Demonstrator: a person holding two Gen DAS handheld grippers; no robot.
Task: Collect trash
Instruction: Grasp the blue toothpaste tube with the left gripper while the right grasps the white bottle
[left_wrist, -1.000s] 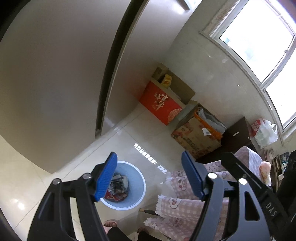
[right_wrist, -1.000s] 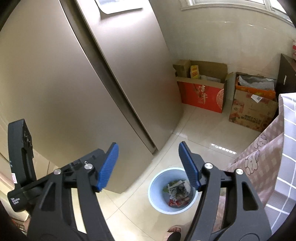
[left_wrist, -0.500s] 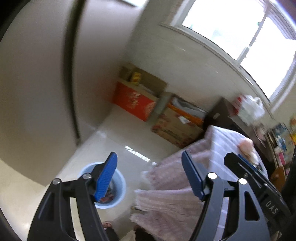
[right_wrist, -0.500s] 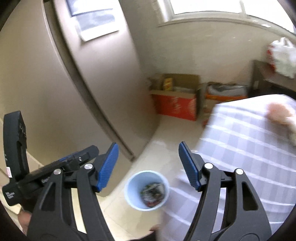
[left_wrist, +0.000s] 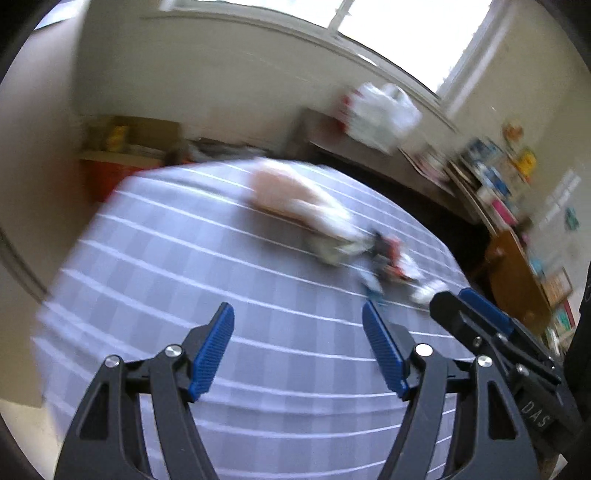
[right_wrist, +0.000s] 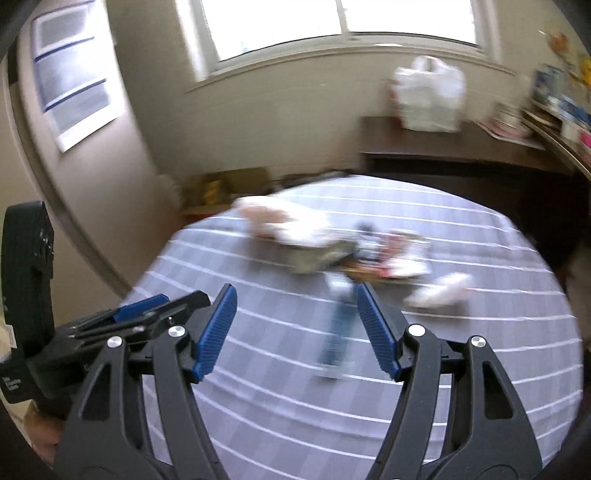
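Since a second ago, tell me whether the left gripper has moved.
Yes. The left gripper swung up from the bin on the floor to the checked tablecloth, toward the window.

We've got the table right below us, with the pile of trash sitting toward its far side. A soft lump lies just left of that pile, touching it. Behind the table there's a side cabinet against the wall with a plastic bag on top, and boxes on the floor off to the left.
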